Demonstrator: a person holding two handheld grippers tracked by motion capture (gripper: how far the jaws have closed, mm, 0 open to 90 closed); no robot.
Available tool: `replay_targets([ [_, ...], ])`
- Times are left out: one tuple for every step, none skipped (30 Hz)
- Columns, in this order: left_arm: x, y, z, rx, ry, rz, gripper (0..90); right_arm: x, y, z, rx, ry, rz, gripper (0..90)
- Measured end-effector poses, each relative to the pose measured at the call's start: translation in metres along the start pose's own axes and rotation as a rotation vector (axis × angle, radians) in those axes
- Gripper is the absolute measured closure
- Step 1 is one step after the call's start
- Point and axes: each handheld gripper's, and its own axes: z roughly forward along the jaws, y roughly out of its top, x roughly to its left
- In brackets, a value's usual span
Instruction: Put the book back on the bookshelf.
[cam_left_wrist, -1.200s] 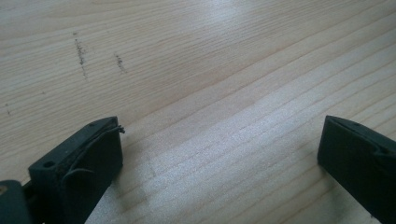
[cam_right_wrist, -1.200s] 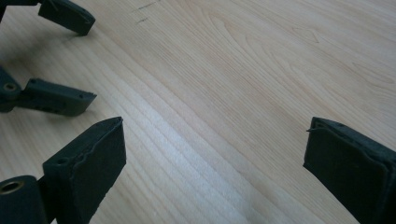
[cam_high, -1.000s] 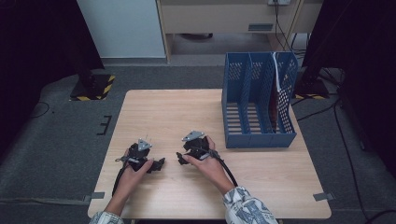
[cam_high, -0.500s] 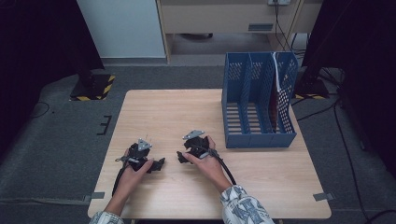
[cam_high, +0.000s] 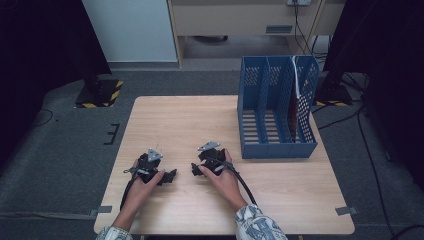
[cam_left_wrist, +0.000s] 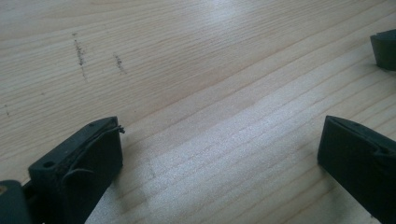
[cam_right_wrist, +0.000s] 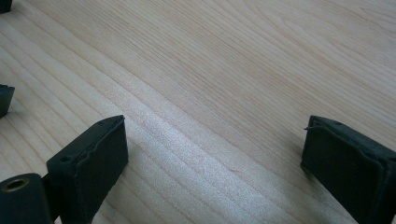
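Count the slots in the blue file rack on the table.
3, side by side in the blue file rack: left and middle slots look empty, the right one holds a dark folder.

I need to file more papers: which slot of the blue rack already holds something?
The rightmost slot of the blue file rack: dark and white sheets stand in it; the other two show bare slatted floors.
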Motion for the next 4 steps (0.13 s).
replay_targets([
  [0.0000,0.0000,0.0000,0.000,0.000,0.000,0.0,0.0000,-0.0001,0.0000,0.000,0.000,0.000,7.3],
  [0.0000,0.0000,0.0000,0.000,0.000,0.000,0.0,0.0000,-0.0003,-0.0002,0.000,-0.001,0.000,7.3],
  [0.0000,0.0001,0.0000,0.000,0.000,-0.001,0.0,0.0003,-0.0005,-0.0005,0.001,-0.002,0.005,7.3],
  [0.0000,0.0001,0.0000,0.000,0.000,0.000,0.0,0.0004,-0.0006,-0.0007,0.001,-0.003,0.006,7.3],
])
